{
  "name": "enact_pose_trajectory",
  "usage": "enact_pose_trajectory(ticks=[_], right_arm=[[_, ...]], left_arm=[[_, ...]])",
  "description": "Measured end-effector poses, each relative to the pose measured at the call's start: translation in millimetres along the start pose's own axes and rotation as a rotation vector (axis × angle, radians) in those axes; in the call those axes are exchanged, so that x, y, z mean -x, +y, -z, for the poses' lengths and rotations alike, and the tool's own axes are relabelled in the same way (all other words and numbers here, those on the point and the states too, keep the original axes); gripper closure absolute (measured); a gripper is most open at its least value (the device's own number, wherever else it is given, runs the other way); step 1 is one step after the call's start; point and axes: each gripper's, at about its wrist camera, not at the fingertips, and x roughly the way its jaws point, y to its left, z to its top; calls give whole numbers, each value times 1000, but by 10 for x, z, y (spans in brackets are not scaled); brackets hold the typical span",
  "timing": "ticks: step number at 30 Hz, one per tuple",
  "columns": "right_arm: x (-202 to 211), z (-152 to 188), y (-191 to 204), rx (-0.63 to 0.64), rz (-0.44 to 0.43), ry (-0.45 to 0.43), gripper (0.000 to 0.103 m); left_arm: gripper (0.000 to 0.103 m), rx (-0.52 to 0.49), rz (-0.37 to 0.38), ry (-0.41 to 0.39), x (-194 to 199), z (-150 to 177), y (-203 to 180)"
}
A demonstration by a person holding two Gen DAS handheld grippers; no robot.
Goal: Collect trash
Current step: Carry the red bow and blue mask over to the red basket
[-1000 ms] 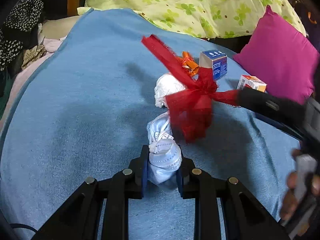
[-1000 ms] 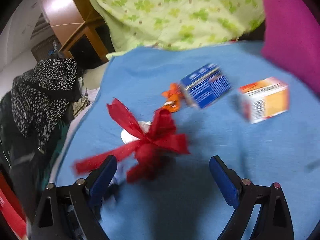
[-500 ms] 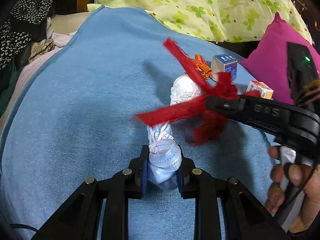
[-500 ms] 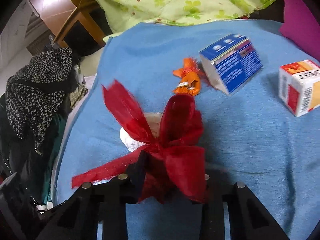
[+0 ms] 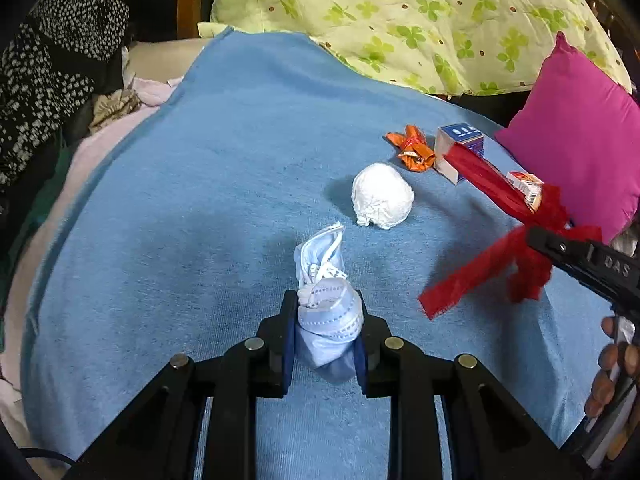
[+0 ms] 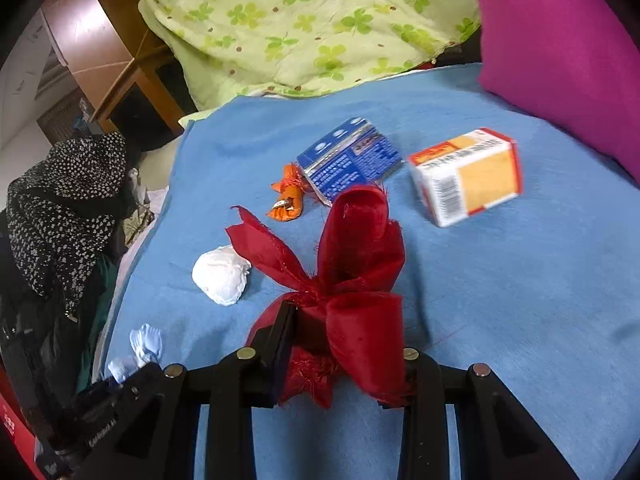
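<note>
My left gripper (image 5: pixel 325 334) is shut on a crumpled blue face mask (image 5: pixel 326 304), held just above the blue blanket (image 5: pixel 180 220). My right gripper (image 6: pixel 344 344) is shut on a red ribbon bow (image 6: pixel 352 280); it also shows in the left wrist view (image 5: pixel 516 248) at the right, lifted off the bed. On the blanket lie a white paper wad (image 5: pixel 382 196), an orange wrapper (image 5: pixel 412 148), a blue box (image 6: pixel 350 160) and a white and orange box (image 6: pixel 466 176). The mask shows at the lower left of the right wrist view (image 6: pixel 140 346).
A magenta cushion (image 5: pixel 580 128) lies at the right and a green clover quilt (image 5: pixel 400 12) at the back. Black spotted clothing (image 5: pixel 52 76) is piled off the bed's left edge. A wooden desk (image 6: pixel 120 68) stands behind.
My right gripper closed on the red bow and carried it right and back, uncovering the white wad. My left gripper kept its hold on the mask.
</note>
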Motion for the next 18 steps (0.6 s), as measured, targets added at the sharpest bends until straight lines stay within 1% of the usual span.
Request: enact_pose_trajectory(ticks=[9, 18], right_arm=[[552, 202, -124, 0, 5, -66, 69], [1080, 362, -260, -12, 11, -132, 68]], left_arm=[[78, -58, -6, -43, 300, -74, -310], [78, -116, 7, -71, 528, -77, -681]])
